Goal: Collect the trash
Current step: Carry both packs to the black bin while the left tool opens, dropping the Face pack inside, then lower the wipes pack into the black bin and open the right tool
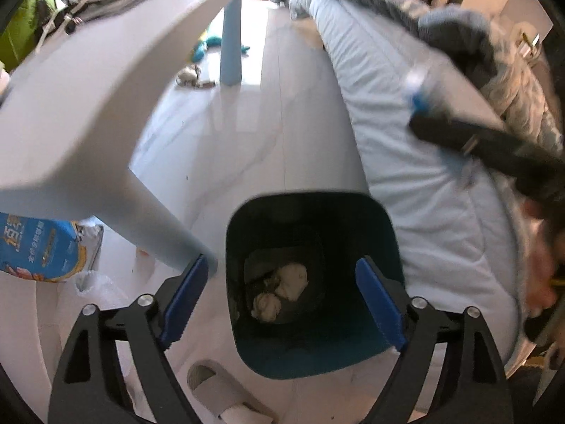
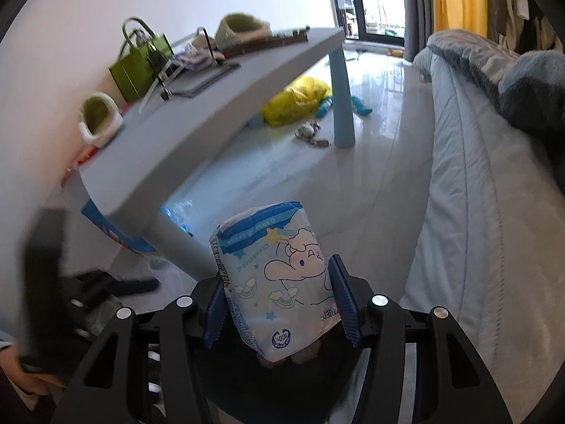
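My left gripper (image 1: 282,300) hangs open straight over a dark teal trash bin (image 1: 317,360), with nothing between its blue pads (image 1: 185,300). Crumpled white paper wads (image 1: 286,284) lie at the bin's bottom. My right gripper (image 2: 277,272) is shut on a white and blue tissue pack (image 2: 275,282) printed with a cartoon figure, and holds it upright. The bin's dark mouth (image 2: 282,388) shows just below the pack. In the left wrist view the right gripper (image 1: 434,120) is a blurred black shape at the upper right, above the bed.
A grey-blue table (image 1: 88,106) with pale blue legs (image 1: 231,35) stands left of the bin. A bed with a light blue cover (image 1: 406,176) runs along the right. A slipper (image 1: 204,378) and a printed bag (image 1: 35,247) lie on the floor, toys (image 2: 310,134) farther off.
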